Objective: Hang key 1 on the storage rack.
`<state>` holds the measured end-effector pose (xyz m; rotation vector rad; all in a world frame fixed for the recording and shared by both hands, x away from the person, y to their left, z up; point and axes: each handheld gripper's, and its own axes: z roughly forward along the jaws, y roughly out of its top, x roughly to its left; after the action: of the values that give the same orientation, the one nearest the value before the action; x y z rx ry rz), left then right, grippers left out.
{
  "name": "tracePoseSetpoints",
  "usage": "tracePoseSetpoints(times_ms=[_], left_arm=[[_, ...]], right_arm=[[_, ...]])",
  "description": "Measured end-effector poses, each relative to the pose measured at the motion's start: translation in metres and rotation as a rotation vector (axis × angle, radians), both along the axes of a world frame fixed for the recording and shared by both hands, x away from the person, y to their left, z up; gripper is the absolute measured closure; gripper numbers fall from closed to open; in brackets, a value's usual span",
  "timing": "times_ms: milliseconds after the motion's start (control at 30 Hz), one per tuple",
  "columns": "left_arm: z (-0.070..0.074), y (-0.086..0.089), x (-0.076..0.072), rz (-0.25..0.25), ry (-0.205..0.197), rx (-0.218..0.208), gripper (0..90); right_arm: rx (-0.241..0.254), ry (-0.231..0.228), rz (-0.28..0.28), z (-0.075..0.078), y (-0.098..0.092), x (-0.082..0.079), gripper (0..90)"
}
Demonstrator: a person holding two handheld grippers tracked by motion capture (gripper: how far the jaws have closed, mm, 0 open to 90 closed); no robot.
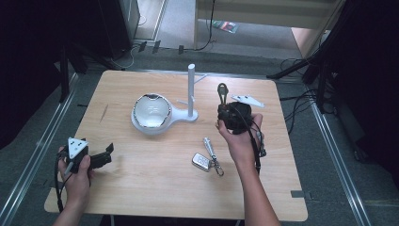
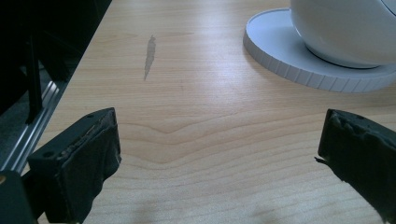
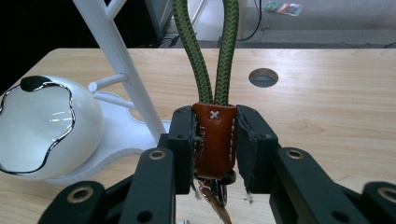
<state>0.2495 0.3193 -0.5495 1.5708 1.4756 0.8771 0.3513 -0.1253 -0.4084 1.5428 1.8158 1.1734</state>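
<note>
pinching the brown leather tab [image 3: 215, 140] of the green cord loop [image 3: 210, 51] in my right gripper [image 3: 215, 142], left gripper [image 2: 219, 154] spread idle, i should keep the loop upright nearing the white stand's peg [image 3: 106, 82].

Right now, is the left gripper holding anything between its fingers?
No, the left gripper has its fingers wide apart over bare wooden table, with nothing between them.

Your green cord loop [image 3: 209, 51] runs off the right gripper view's top edge; the keyring [image 3: 219, 189] below hides behind the leather tab [image 3: 215, 140].
</note>
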Motion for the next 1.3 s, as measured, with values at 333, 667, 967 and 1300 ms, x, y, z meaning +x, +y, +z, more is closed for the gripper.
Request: tracePoseSetpoints(times_ms=[333, 667, 967, 1300], left_arm=[[0.0, 0.0, 0.0, -0.001, 0.0, -0.002, 0.0], [0.0, 0.0, 0.0, -0.002, 0.001, -0.002, 0.0], [0.0, 0.0, 0.0, -0.003, 0.002, -0.002, 0.0], [0.0, 0.0, 0.0, -0.003, 0.002, -0.004, 0.0]], right_arm=[[0.019, -0.025, 0.018, 0.01, 0.007, 0.008, 70.2], [0.03, -0.034, 0.027, 0.013, 0.011, 0.014, 70.1], [0.04, -0.044, 0.039, 0.015, 0.014, 0.021, 70.0], [0.051, -0.075, 0.058, 0.016, 0.018, 0.027, 69.8]])
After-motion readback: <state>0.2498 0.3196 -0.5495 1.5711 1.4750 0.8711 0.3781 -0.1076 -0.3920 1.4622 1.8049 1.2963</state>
